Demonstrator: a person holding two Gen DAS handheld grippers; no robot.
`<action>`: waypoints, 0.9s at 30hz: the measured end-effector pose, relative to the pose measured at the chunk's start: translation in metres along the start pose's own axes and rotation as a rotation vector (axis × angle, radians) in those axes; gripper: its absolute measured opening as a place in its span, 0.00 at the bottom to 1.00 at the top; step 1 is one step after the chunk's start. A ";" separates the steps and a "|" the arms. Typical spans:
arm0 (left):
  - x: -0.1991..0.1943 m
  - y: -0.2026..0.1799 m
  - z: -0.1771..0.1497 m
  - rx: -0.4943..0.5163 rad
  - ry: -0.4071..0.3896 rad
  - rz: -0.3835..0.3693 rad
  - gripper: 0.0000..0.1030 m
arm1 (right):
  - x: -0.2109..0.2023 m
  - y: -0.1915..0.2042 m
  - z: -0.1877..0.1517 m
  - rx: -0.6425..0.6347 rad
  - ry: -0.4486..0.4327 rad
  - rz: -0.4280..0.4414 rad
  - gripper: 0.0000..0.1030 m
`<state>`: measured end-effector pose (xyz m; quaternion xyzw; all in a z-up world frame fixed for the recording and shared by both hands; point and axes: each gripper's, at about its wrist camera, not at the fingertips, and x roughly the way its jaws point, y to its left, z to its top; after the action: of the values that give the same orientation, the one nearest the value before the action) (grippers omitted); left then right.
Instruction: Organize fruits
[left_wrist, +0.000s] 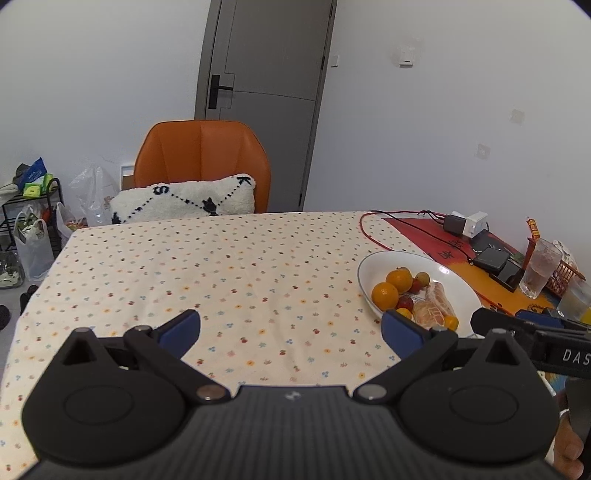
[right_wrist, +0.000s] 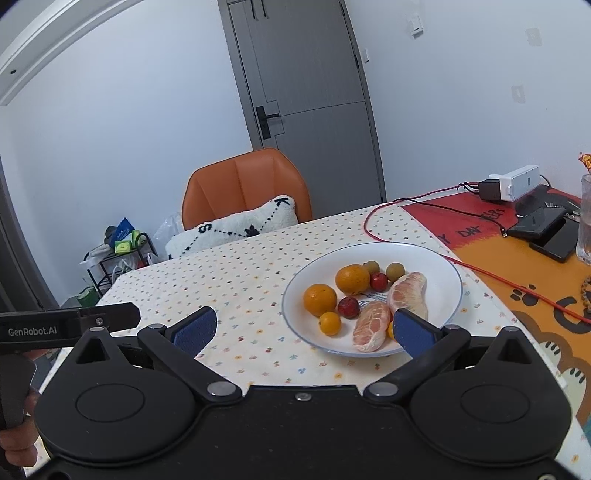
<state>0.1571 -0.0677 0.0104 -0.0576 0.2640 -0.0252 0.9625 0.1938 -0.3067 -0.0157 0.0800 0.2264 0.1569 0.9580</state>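
Note:
A white plate (right_wrist: 436, 258) on the flowered tablecloth holds two oranges (right_wrist: 320, 299), two peeled pomelo pieces (right_wrist: 408, 293), small red fruits (right_wrist: 348, 307), small yellow fruits (right_wrist: 330, 323) and two brownish round fruits (right_wrist: 395, 270). My right gripper (right_wrist: 304, 328) is open and empty, just in front of the plate's near rim. My left gripper (left_wrist: 291, 332) is open and empty above bare cloth, with the plate (left_wrist: 384, 258) to its right. The oranges (left_wrist: 385, 295) also show in the left wrist view. The right gripper (left_wrist: 532, 328) shows at that view's right edge.
An orange chair (left_wrist: 201, 155) with a white pillow (left_wrist: 184, 199) stands at the table's far side. A red cable (right_wrist: 406, 243), power strip (right_wrist: 513, 182), dark devices (right_wrist: 539, 223) and a glass (left_wrist: 539, 273) lie right of the plate on a red-orange mat.

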 end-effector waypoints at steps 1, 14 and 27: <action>-0.004 0.001 0.000 0.000 0.001 -0.003 1.00 | -0.002 0.002 0.000 0.001 0.000 0.001 1.00; -0.058 0.008 -0.015 0.012 -0.011 0.011 1.00 | -0.040 0.016 0.001 0.004 0.025 0.002 1.00; -0.102 0.027 -0.028 -0.019 -0.037 0.065 1.00 | -0.071 0.039 -0.003 -0.037 0.057 0.029 1.00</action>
<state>0.0554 -0.0351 0.0351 -0.0585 0.2481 0.0098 0.9669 0.1215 -0.2940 0.0192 0.0613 0.2493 0.1771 0.9501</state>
